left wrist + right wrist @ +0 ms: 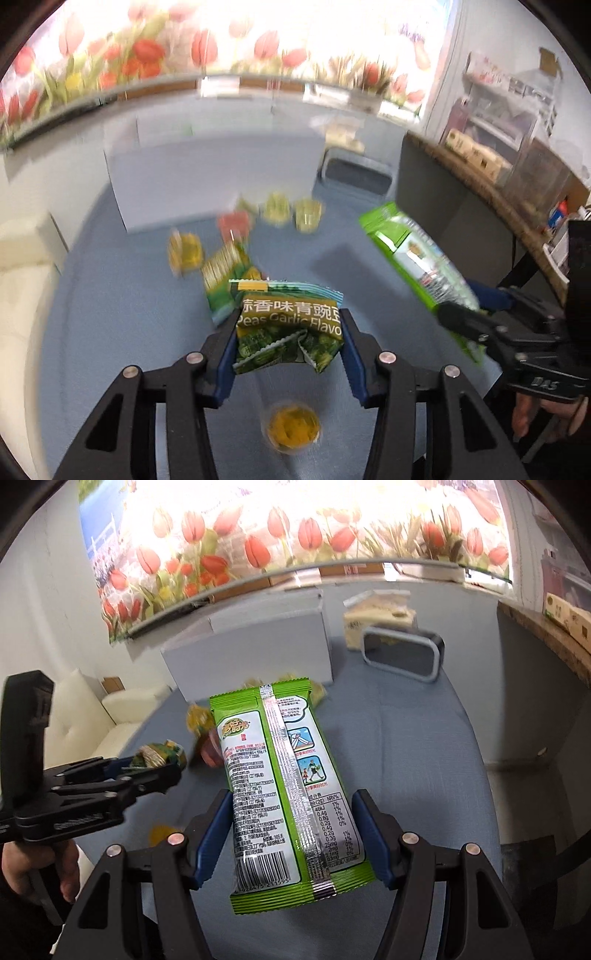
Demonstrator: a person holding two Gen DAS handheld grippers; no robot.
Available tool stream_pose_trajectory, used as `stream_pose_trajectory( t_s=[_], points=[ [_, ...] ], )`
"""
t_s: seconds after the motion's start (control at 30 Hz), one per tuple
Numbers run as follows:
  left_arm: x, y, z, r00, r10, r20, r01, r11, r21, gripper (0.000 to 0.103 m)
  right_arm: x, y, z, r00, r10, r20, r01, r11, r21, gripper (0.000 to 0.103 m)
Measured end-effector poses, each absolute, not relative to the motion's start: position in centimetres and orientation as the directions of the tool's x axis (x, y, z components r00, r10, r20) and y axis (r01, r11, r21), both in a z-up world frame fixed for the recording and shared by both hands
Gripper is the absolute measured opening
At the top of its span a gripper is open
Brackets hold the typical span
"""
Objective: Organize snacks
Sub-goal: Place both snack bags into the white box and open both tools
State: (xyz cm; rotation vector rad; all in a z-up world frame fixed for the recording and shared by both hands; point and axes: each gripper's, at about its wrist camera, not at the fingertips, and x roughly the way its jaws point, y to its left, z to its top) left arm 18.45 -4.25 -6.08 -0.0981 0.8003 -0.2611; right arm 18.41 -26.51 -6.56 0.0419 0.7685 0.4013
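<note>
My left gripper is shut on a small dark green packet of garlic peas, held above the blue table. It also shows in the right wrist view. My right gripper is shut on a long bright green snack bag, back side up; that bag shows at the right of the left wrist view. Several jelly cups and another green packet lie on the table beyond. One orange jelly cup sits just below the left gripper.
A grey-white box stands at the back of the blue table. A dark tin with a light rim and a tissue pack stand at the back right. A white sofa is left, a wooden shelf right.
</note>
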Motion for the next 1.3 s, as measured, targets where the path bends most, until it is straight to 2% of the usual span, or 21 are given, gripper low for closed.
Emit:
stream_pose_trajectory(
  t_s=[0.23,0.37,0.47,0.67,0.93,0.97,1.0,1.03,1.07,1.1,1.3],
  points=[
    [24.7,0.3,0.2,0.757,-0.243,-0.607,0.142,0.967,-0.211,0.054,24.8,-22.8,-1.5,0.695,0.364,-0.62,-0.367,0.921,0.129,0.07],
    [29.9,2.9,2.3,0.78,-0.202,-0.593,0.112,0.976,-0.186,0.054,30.7,-20.0,0.9,0.694,0.386,-0.608,-0.377,0.914,0.149,0.07],
    [34.4,3.8,3.1,0.791,-0.188,-0.583,0.118,0.981,-0.156,0.054,35.5,-17.4,1.6,0.715,0.34,-0.611,-0.37,0.925,0.082,0.07],
    [41.6,4.9,2.2,0.771,-0.152,-0.618,0.106,0.988,-0.111,0.054,43.6,-13.9,-0.3,0.685,0.292,-0.667,-0.351,0.935,0.048,0.07],
    [45.9,6.0,-1.0,0.744,-0.12,-0.657,0.084,0.993,-0.087,0.055,46.9,-12.6,-1.8,0.69,0.27,-0.672,-0.352,0.936,0.014,0.073],
    [46.0,6.0,-1.2,0.743,-0.115,-0.659,0.079,0.993,-0.085,0.057,47.0,-12.6,-1.9,0.687,0.272,-0.674,-0.358,0.934,0.012,0.075],
    [46.1,5.9,-1.3,0.743,-0.103,-0.662,0.071,0.995,-0.075,0.076,47.1,-12.6,-2.1,0.685,0.271,-0.676,-0.364,0.931,0.005,0.081],
    [46.0,5.9,-1.2,0.745,-0.088,-0.661,0.06,0.996,-0.065,0.088,47.0,-12.5,-2.1,0.696,0.26,-0.669,-0.362,0.932,-0.015,0.09],
    [45.7,5.9,-1.1,0.761,-0.077,-0.644,0.051,0.997,-0.059,0.098,46.9,-12.6,-2.1,0.72,0.235,-0.653,-0.346,0.937,-0.044,0.091],
    [45.5,6.1,-0.8,0.773,-0.087,-0.628,0.057,0.996,-0.067,0.103,46.7,-12.8,-2.2,0.74,0.208,-0.639,-0.328,0.942,-0.073,0.092],
    [45.2,5.9,-0.2,0.769,-0.064,-0.636,0.054,0.998,-0.035,0.103,47.0,-14.0,-2.4,0.725,0.194,-0.661,-0.287,0.957,-0.034,0.092]
  ],
)
